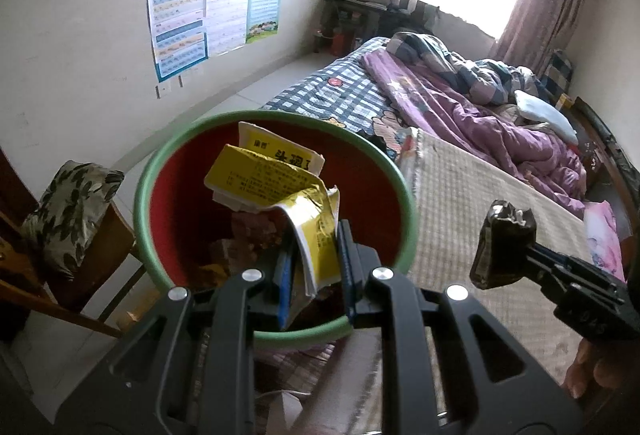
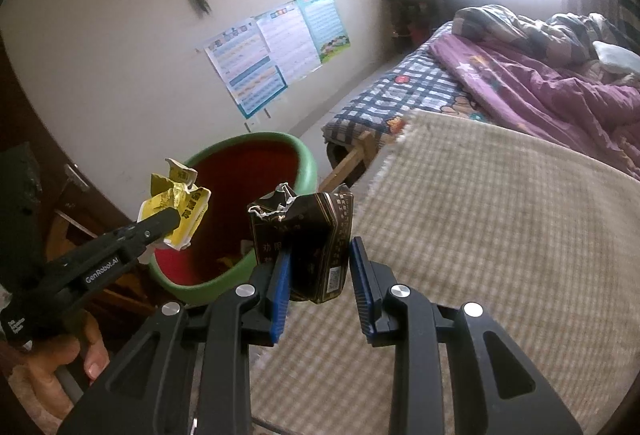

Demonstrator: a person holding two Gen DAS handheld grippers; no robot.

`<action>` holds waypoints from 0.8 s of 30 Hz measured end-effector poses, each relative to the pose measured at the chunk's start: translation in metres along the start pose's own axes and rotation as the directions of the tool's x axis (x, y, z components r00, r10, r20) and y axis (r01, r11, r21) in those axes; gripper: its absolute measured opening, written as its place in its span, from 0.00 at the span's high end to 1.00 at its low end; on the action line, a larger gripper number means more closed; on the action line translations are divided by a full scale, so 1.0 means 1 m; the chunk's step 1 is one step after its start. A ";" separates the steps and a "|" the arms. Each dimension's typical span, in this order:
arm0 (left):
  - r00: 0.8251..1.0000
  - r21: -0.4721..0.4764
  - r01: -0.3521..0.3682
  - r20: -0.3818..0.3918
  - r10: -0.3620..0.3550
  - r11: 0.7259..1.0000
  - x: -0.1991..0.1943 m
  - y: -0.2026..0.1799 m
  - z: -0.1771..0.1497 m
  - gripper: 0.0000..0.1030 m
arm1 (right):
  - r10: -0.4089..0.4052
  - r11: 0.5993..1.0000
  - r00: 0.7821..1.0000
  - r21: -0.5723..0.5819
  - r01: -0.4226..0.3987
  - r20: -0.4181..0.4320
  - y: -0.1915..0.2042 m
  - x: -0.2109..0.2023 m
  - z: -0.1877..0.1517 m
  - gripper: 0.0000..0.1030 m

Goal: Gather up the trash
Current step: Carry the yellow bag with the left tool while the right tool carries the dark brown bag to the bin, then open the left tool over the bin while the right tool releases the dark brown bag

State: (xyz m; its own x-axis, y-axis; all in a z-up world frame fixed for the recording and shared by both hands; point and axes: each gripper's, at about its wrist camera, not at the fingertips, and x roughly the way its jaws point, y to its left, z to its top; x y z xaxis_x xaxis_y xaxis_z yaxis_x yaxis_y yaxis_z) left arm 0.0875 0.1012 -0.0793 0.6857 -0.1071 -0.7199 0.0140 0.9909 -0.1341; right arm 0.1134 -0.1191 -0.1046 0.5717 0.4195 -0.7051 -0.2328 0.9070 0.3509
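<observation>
Left gripper (image 1: 310, 267) fingers clamp a crumpled yellow packet (image 1: 280, 195) over the green-rimmed bin (image 1: 154, 171), right gripper (image 2: 320, 271) fingers hold a dark torn carton (image 2: 308, 231) beside the bin above the bed; disposal step underway, releases needed next.

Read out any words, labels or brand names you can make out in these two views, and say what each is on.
"GenRobot.AI": on the left gripper, seen from the right wrist.
Yellow packet: large Chinese print, too crumpled to read surely.
Dark packet: Chinese characters and a barcode, too blurred.
Wall posters: too small.
</observation>
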 end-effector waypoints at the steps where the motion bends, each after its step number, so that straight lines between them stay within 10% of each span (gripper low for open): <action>1: 1.000 -0.001 -0.002 -0.001 0.002 1.000 0.000 0.004 0.001 0.82 | 0.002 1.000 1.000 -0.003 -0.002 -0.001 0.003 0.002 0.001 0.73; 24: 1.000 0.001 0.011 -0.013 -0.011 1.000 0.018 0.043 0.019 0.81 | -0.004 0.999 1.000 -0.036 0.004 -0.001 0.044 0.037 0.016 0.73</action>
State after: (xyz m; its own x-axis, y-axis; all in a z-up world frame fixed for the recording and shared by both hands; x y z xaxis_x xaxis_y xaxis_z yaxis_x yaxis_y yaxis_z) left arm 0.1147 0.1439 -0.0849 0.6757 -0.1191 -0.7275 0.0223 0.9897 -0.1413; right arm 0.1369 -0.0649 -0.1051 0.5716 0.4163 -0.7070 -0.2590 0.9092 0.3260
